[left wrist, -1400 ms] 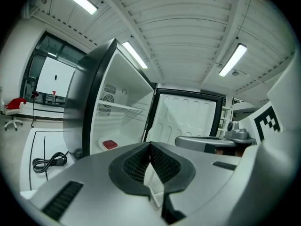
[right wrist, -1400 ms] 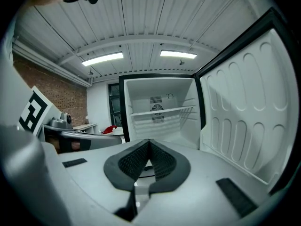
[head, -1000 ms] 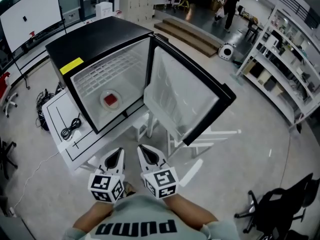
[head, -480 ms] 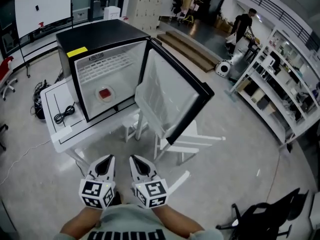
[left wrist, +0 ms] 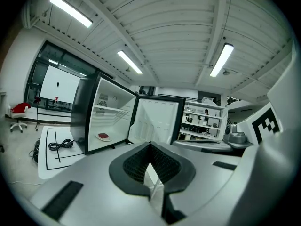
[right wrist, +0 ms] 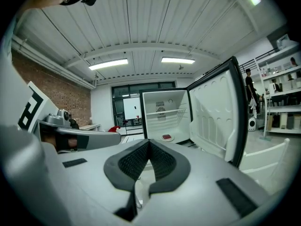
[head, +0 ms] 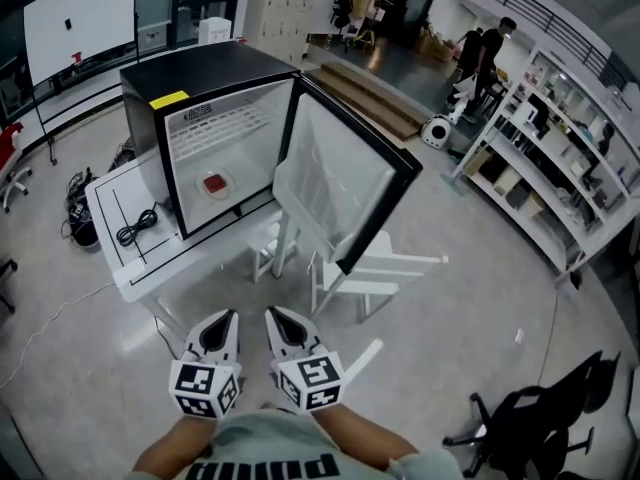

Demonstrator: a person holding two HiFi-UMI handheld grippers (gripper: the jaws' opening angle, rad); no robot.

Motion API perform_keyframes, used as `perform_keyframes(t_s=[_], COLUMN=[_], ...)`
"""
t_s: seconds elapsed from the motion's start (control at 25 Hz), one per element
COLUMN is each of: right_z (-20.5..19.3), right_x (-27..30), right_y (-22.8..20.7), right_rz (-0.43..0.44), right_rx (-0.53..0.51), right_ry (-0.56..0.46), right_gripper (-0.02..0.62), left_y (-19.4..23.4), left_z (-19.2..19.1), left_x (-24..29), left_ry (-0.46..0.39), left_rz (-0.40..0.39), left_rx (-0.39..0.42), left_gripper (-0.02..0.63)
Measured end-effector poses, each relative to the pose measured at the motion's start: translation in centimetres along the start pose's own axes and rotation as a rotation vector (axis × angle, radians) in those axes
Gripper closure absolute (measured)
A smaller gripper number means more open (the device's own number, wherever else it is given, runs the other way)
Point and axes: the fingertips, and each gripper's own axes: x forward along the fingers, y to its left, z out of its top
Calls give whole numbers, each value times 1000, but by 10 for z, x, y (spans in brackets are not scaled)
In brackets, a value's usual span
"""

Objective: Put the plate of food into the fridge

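The black fridge (head: 205, 78) stands on a white table (head: 140, 268) with its door (head: 350, 183) swung wide open to the right. The plate of food (head: 215, 184), a white plate with a red piece on it, sits on the fridge floor under a wire shelf; it also shows as the plate (left wrist: 104, 136) in the left gripper view and the plate (right wrist: 166, 137) in the right gripper view. My left gripper (head: 222, 325) and right gripper (head: 276, 318) hang side by side near my chest, well back from the fridge. Both are shut with nothing between the jaws.
A white chair (head: 365, 273) stands under the open door. A black cable (head: 135, 233) lies on the table left of the fridge. Shelving (head: 545, 128) lines the right side, an office chair (head: 530, 413) stands at lower right, and people (head: 490, 48) stand far back.
The view has pulled back from the fridge, which now looks smaller and farther. Both grippers stay shut and together by my chest. The plate has not moved.
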Motion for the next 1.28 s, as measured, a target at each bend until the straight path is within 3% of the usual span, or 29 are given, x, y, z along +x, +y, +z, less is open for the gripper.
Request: perform_keyframes(t_s=[0.28,0.48,0.88,1.28], right_z=[1,-6,-31,-41], right_x=[3,-3,-27,-30], right_y=[57,85,102,103], right_rz=[-36,-63,-148,-134], right_rx=[29,25,43,70], right_ry=[-10,-23,38,58], right_gripper=[591,591,591,591], left_y=[35,49,50,40], left_z=[17,10,-20,-27], left_x=[-43,-66,-91,-85], left_ry=[4,17,67,88], left_rz=[-20,-54,-111,-123], left_rx=[71,69,62,90], left_gripper=[601,601,601,601])
